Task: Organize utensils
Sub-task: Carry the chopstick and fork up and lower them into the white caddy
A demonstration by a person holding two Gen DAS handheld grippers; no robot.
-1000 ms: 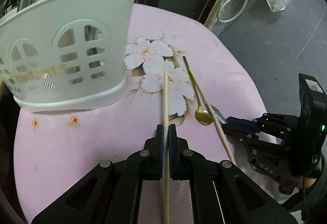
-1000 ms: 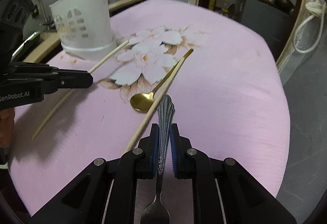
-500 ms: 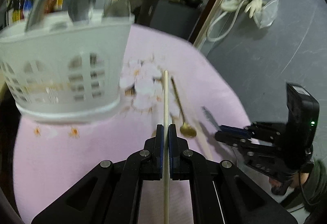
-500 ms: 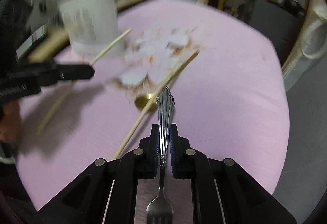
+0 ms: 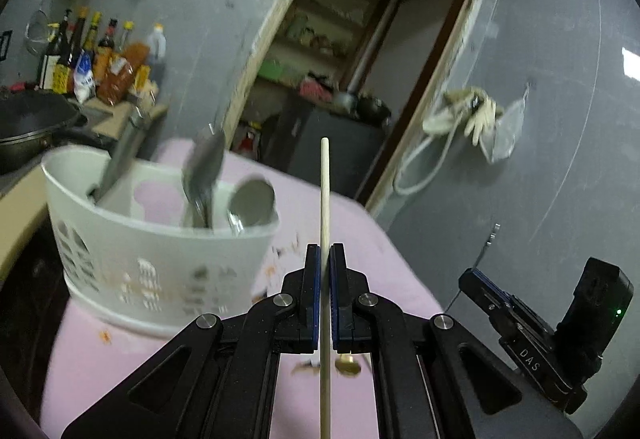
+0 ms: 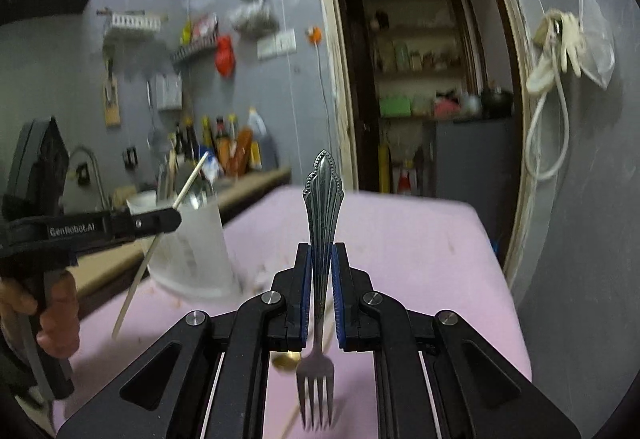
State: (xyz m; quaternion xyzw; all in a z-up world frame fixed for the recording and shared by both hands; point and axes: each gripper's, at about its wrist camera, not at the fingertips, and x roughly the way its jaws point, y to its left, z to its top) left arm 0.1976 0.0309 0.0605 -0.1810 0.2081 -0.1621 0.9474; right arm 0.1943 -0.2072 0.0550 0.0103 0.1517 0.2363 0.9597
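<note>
Chopstick [image 5: 325, 199] clamped in left gripper [image 5: 325, 279], fork [image 6: 322, 223] in right gripper [image 6: 322, 279]; both now lifted off table, caddy [image 5: 160, 239] at ten o'clock next.

White latticed holder [image 5: 160, 251], pink tablecloth [image 6: 400, 239], silver ridged fork [image 6: 320, 239], pale chopstick [image 5: 325, 199]

Both hand-held grippers [image 5: 325, 251] [image 6: 321, 251] are clamped tight, raised near level.
</note>
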